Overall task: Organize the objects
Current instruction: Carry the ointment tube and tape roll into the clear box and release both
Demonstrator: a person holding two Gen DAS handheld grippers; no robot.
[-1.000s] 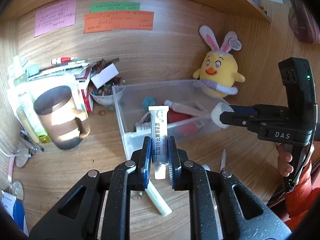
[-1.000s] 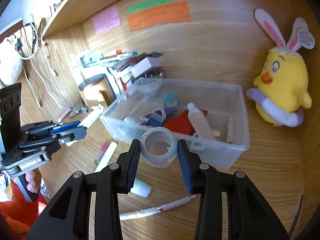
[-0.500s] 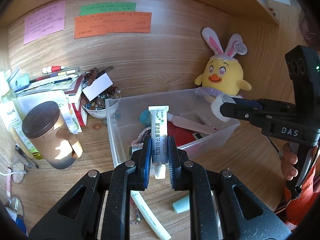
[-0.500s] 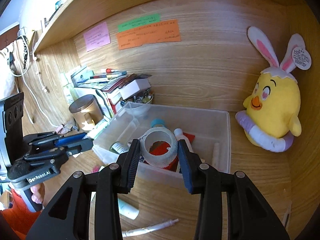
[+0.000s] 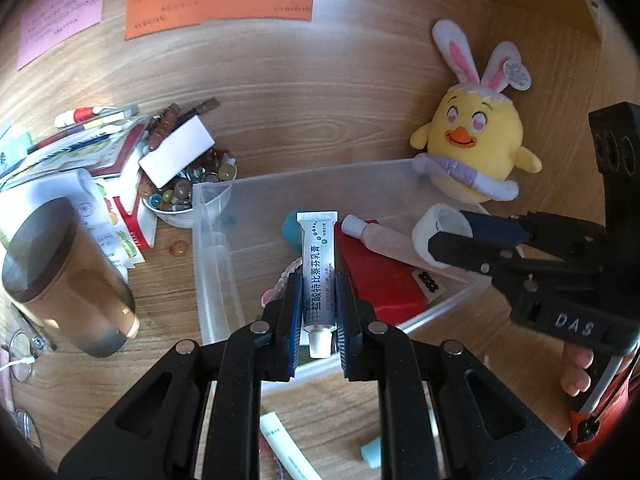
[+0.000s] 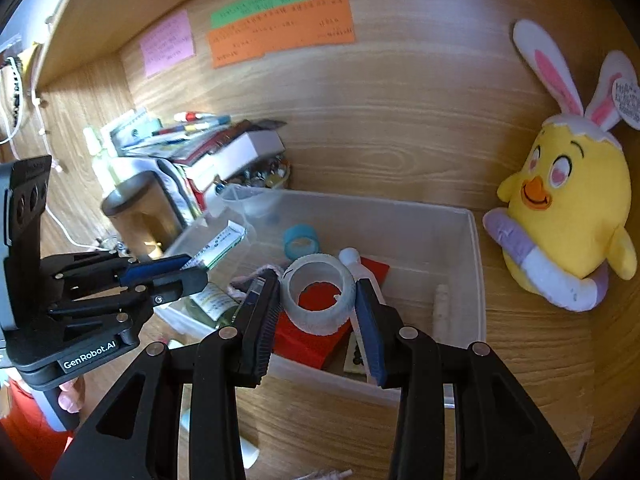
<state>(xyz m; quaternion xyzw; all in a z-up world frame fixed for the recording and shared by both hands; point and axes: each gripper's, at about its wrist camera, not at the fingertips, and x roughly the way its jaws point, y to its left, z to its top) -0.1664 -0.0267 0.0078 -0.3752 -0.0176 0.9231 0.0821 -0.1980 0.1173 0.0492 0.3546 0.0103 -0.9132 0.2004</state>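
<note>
Left wrist | right tool [image 5: 448, 240] marked "DAS" | left tool [image 6: 188, 270] marked "GenRobot.AI"

Both wrist views look steeply down, close over the clear bin [image 5: 224, 188].

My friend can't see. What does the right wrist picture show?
The right gripper holds a white tape roll over a clear plastic bin of odds and ends. The left gripper holds a tube at the bin's left edge. A yellow chick toy sits on the right.
</note>
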